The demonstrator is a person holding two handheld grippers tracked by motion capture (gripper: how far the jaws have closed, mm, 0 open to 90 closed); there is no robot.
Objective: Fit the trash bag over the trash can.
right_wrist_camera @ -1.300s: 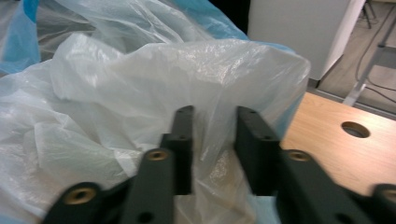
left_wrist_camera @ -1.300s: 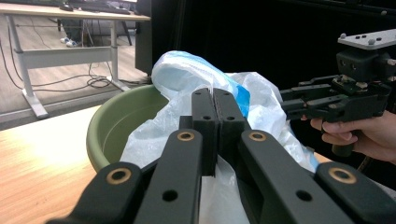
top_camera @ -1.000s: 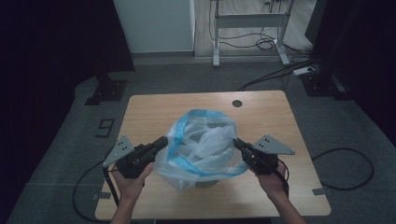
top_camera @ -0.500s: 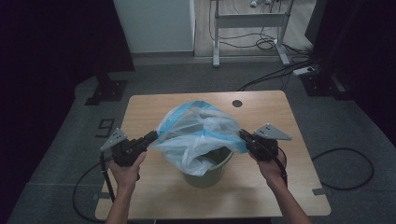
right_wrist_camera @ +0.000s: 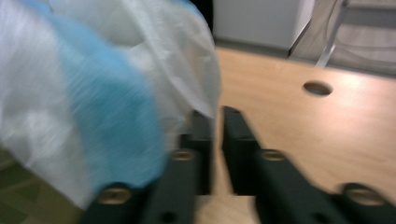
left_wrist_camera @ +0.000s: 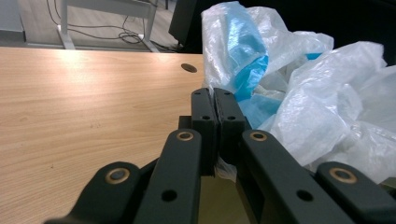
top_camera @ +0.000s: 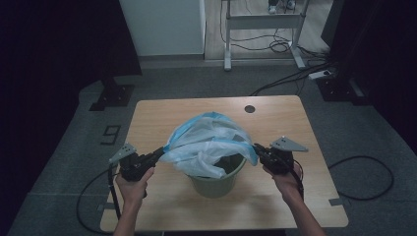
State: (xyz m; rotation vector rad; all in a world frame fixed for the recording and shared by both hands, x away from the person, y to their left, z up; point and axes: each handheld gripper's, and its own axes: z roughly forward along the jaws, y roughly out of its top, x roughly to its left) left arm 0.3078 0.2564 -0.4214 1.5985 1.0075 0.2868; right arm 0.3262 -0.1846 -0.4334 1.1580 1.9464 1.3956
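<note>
I see the plastic bag [top_camera: 209,142], white with blue bands, spread over the green bin [top_camera: 216,181] that stands upright near the middle of my tabletop [top_camera: 162,115], its mouth up. The bag's long axis runs left to right, stretched between my two tools, and its top bulges up toward the far side. Part of the bag hangs down inside the bin on the left half of the rim, while the right half of the rim shows bare with a dark gap under the film; what lies deeper in the bin I cannot tell. My left tool [top_camera: 156,154] points right, pressed together and pinching the bag's left edge; in the left gripper view the film is caught between its pads [left_wrist_camera: 215,119]. My right tool [top_camera: 257,150] points left at the bag's right edge; its jaws have just been opening, and in the blurred right gripper view a narrow gap [right_wrist_camera: 219,140] stands between them, the film lying beside the left one.
</note>
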